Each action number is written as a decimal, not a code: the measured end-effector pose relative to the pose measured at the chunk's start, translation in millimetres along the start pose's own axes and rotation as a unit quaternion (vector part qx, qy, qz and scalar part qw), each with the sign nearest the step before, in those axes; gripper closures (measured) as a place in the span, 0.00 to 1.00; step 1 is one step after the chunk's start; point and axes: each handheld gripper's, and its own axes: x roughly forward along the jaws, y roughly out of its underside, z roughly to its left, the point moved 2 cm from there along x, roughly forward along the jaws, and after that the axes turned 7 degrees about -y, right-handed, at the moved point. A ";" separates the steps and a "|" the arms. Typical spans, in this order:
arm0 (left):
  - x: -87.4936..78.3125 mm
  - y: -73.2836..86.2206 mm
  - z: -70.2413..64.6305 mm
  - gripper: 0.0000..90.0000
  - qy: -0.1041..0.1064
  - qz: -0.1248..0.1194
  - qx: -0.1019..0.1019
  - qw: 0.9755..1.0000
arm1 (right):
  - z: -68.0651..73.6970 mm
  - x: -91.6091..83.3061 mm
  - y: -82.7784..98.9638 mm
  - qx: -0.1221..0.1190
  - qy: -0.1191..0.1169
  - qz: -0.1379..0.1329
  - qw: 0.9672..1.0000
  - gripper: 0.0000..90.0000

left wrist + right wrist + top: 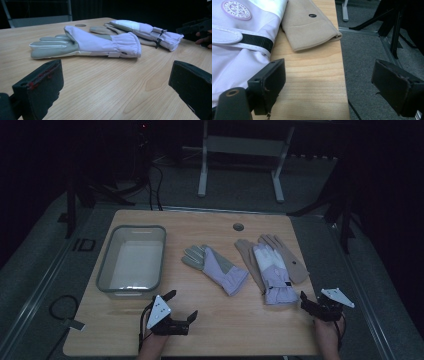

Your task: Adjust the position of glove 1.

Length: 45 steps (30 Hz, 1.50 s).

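**Two grippers held open before the gloves**

Two grippers were seen low in the high view: the left gripper (181, 307) at lower centre, the right gripper (312, 301) at lower right. Both sets of jaws were spread wide, and nothing was held between them.

The lavender and grey glove (216, 266) was laid flat at the centre of the wooden table (210, 335), well apart from the left gripper. The second lavender glove (271, 272) was laid right of centre, on top of a beige glove (290, 257), with its cuff just beside the right gripper. A clear plastic bin (133, 258) was placed at the left.

It was judged that a glove was to be picked up. The cuff should be approached low and taken across its gathered edge. For the right gripper, only the upper glove should be pinched, so that the beige one is not dragged along.
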 end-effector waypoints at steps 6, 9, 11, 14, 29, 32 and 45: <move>0.2 0.0 -0.2 0.00 0.000 0.000 0.000 1.000 | 0.8 0.6 0.1 -0.005 -0.007 0.007 1.000 0.12; 0.3 -0.1 -0.8 0.00 0.000 0.001 0.004 1.000 | -0.8 -0.3 -1.7 0.003 -0.022 0.014 1.000 0.12; 0.1 -0.1 -1.1 0.00 -0.001 0.001 0.005 1.000 | -1.4 -2.0 -4.9 0.005 -0.023 0.016 1.000 0.12; 0.2 0.0 -1.5 0.00 -0.002 0.000 0.007 1.000 | -1.0 -5.4 -13.6 0.003 -0.031 0.014 0.999 0.12; 0.2 0.0 -1.8 0.00 0.004 0.000 0.006 1.000 | 20.5 -9.1 -90.2 -0.016 -0.150 0.004 0.989 0.16; 0.3 0.0 -1.9 0.00 0.003 0.001 0.007 1.000 | 27.6 -6.5 -102.4 -0.025 -0.164 0.000 0.986 0.24; -0.1 0.0 -0.7 0.00 0.008 0.000 0.002 1.000 | 70.6 7.6 -136.2 -0.073 -0.221 0.001 0.973 0.30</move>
